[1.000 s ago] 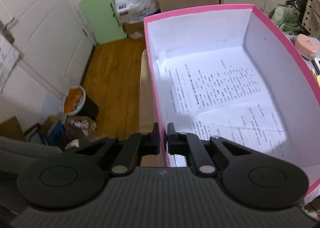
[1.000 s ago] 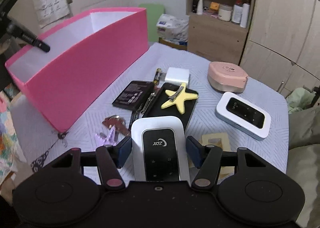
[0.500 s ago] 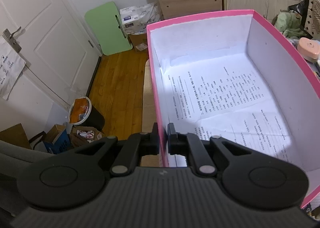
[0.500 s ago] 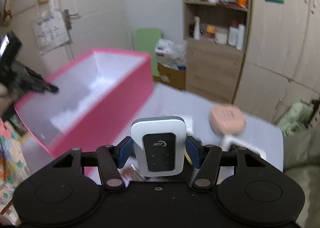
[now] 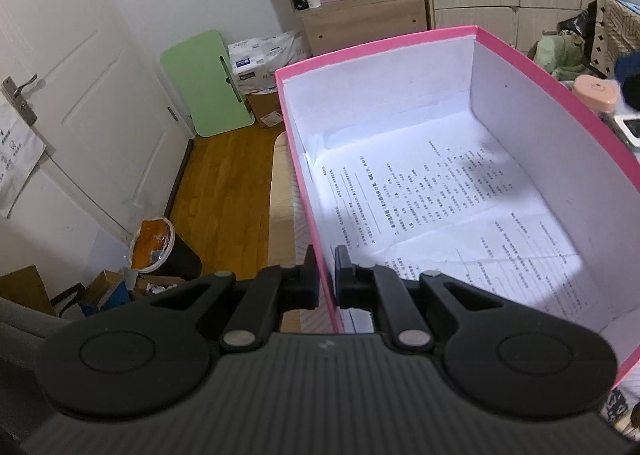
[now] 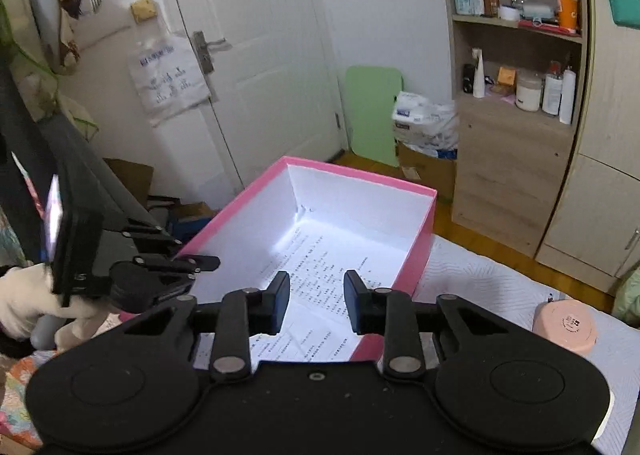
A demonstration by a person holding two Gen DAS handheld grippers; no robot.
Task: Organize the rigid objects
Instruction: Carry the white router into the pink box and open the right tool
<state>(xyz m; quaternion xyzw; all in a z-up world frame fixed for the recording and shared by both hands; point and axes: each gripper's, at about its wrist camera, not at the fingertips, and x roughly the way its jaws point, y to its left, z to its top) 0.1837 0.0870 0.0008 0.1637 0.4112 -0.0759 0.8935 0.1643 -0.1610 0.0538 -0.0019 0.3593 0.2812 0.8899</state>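
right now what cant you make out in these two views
- Near end of the pink box floor: both views, hidden behind the bodies of the left gripper and right gripper.
- Print on the paper lining: too small to read.
- Tabletop past the box's right wall: left wrist view, mostly hidden by that wall.

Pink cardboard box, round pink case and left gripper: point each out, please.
Pink cardboard box [image 6: 418, 247]: right wrist view, outer right wall.
Round pink case [image 6: 566, 326]: right wrist view, lid top.
Left gripper [image 5: 326, 275]: left wrist view, between fingertips clamping the box wall.

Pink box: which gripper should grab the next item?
Right. The right gripper is open and empty over the pink box; the left gripper is clamped on its wall.
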